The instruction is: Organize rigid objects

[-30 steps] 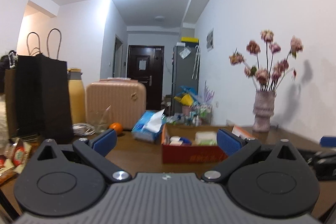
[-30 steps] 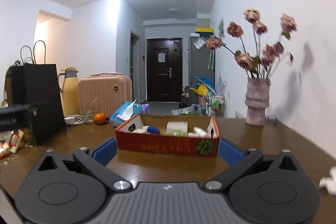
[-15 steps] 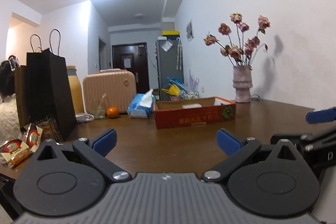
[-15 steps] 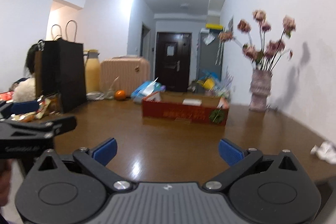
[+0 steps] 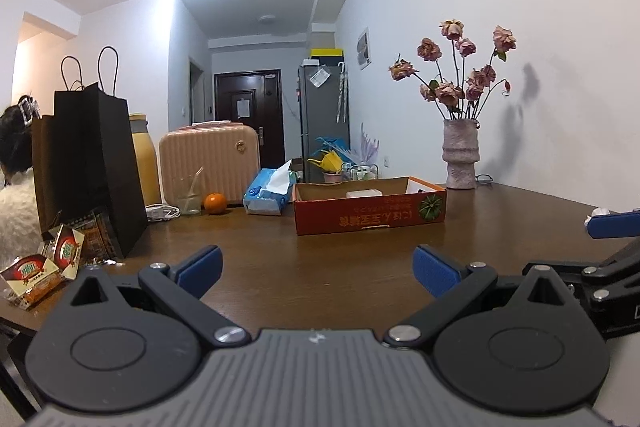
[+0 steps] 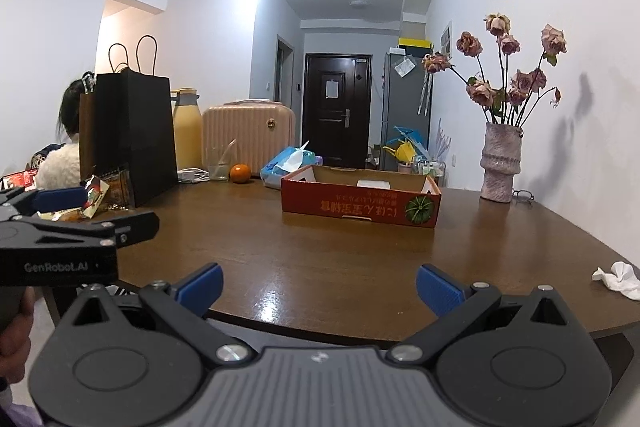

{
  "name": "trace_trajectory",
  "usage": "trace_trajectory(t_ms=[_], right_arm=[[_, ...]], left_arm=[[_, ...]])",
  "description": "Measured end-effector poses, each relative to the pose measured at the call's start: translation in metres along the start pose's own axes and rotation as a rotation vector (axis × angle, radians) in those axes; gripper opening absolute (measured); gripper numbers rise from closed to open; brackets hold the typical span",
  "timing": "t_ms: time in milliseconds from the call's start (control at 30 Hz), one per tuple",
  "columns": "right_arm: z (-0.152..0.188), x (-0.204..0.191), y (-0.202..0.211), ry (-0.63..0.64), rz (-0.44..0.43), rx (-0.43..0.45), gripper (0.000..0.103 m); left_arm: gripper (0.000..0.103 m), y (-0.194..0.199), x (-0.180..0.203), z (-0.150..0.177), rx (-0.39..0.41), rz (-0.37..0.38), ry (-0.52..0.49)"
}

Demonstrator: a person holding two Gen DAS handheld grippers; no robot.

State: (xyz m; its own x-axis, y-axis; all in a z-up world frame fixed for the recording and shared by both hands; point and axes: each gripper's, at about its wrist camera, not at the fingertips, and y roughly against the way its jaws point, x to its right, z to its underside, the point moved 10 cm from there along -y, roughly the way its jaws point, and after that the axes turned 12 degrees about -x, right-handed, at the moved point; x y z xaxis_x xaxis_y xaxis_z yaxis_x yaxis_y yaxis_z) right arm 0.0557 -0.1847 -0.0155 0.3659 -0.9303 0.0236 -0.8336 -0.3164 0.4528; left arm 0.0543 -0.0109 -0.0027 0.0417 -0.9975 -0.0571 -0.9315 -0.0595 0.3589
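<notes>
A long apartment room with a brown wooden table (image 6: 320, 251) that carries a red cardboard box (image 6: 360, 205) across its middle, long axis running left to right. The box lies straight ahead of the right gripper (image 6: 318, 285) and slightly right of the left gripper (image 5: 316, 267), well apart from both; neither arm looks clearly nearer. Both grippers are spread wide and empty, level near the table's front edge.

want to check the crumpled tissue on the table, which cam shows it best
The right wrist view: the crumpled white tissue lies in plain sight on the table near its right edge. The left wrist view shows only a white scrap behind the right claw.
</notes>
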Motion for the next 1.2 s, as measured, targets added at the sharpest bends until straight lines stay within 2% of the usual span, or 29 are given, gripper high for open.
trace_trajectory(t_ms=[367,1200], right_arm=[[-0.0007,0.0004,-0.0024,0.001,-0.004,-0.004,0.103],[0.0004,0.0028,-0.0029,-0.009,-0.001,-0.004,0.103]], left_arm=[[0.103,-0.0032,-0.0045,0.0004,-0.013,-0.004,0.031],[0.103,-0.0023,-0.0023,-0.0006,-0.007,0.001,0.021]])
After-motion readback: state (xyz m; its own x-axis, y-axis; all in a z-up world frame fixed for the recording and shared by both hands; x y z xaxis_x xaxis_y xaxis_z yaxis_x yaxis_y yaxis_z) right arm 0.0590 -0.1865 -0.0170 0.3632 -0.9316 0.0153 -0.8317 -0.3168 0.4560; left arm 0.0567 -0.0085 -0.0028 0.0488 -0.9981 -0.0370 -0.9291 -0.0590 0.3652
